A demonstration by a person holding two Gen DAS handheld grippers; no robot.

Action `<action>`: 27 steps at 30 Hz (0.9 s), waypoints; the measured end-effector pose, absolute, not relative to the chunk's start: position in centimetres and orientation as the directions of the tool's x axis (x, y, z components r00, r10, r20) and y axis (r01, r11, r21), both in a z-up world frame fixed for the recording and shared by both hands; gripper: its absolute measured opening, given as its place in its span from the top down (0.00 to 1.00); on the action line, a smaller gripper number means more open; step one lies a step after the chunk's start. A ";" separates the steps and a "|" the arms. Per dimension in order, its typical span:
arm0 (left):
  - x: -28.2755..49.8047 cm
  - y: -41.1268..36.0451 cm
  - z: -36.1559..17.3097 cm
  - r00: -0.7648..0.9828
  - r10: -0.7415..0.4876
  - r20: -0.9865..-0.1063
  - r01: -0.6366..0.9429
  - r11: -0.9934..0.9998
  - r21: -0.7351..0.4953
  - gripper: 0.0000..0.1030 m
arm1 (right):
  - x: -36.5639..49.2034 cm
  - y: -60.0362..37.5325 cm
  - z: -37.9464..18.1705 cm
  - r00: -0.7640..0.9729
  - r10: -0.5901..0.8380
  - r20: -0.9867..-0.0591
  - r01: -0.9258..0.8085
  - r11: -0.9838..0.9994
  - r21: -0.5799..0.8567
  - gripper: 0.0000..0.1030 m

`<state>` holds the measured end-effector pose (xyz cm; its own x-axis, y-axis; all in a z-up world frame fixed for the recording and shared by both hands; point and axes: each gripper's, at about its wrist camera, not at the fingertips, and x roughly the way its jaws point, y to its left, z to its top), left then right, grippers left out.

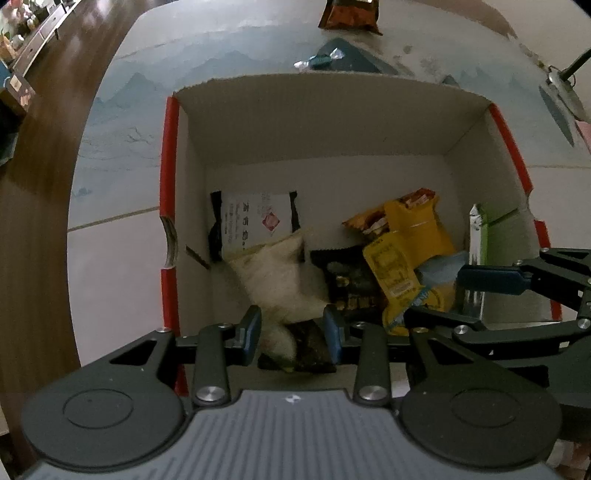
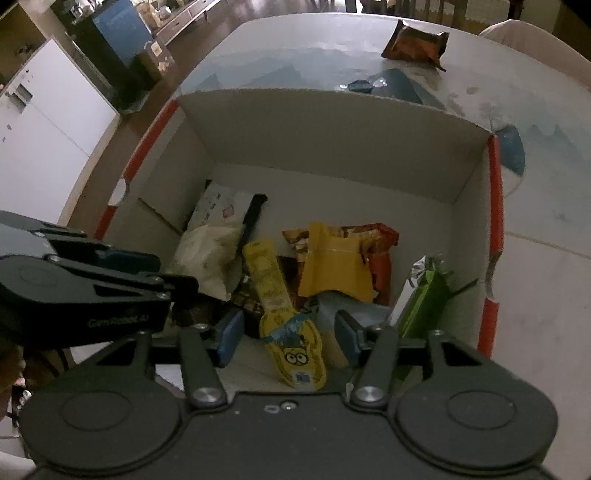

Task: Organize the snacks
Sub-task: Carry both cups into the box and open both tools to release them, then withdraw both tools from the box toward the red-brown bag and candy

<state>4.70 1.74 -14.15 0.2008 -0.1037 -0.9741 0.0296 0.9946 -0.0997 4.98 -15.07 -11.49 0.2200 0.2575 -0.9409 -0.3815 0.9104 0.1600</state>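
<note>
most snacks in box (image 1: 177, 155) under both tongs (image 1: 291, 334) (image 2: 286, 334), jaws apart, empty; orange bag (image 1: 351, 14) and candy (image 1: 321, 59) beyond on counter (image 1: 110, 258).

snack packets (image 2: 332, 273) piled in box (image 2: 332, 129), box on table (image 2: 546, 295), one bag (image 2: 415, 44) behind box

Dim indoor light in both fisheye views; inside the cardboard box (image 1: 325, 122) shadow deepens toward its near wall. Beyond the box the worktop (image 1: 118, 236) bows, and corners go black. The white packet (image 1: 280, 280) is smeared.
</note>
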 end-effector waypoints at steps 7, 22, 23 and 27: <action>4.0 1.5 -12.1 0.252 -0.111 -0.961 0.040 0.994 -0.104 0.58 | 4.6 -16.1 -9.3 0.263 0.303 -0.916 -0.377 0.906 0.192 0.42; 4.0 0.8 -5.9 0.402 -0.121 -0.908 0.075 0.992 -0.099 0.49 | 5.0 -18.1 -3.0 0.384 0.368 -0.847 -0.413 0.889 0.199 0.38; 4.2 0.7 -5.5 0.413 -0.120 -0.903 0.077 0.992 -0.097 0.48 | 5.2 -18.3 -2.6 0.394 0.372 -0.841 -0.418 0.887 0.197 0.36; 5.0 0.5 -4.1 0.448 -0.112 -0.887 0.085 0.993 -0.082 0.46 | 5.9 -19.1 -1.2 0.437 0.385 -0.813 -0.425 0.885 0.191 0.24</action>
<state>4.99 0.46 -4.09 0.4484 -0.1119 -0.8868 0.0848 0.9930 -0.0825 5.90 -19.06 -1.19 0.4368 0.3853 -0.8129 -0.4249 0.8848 0.1910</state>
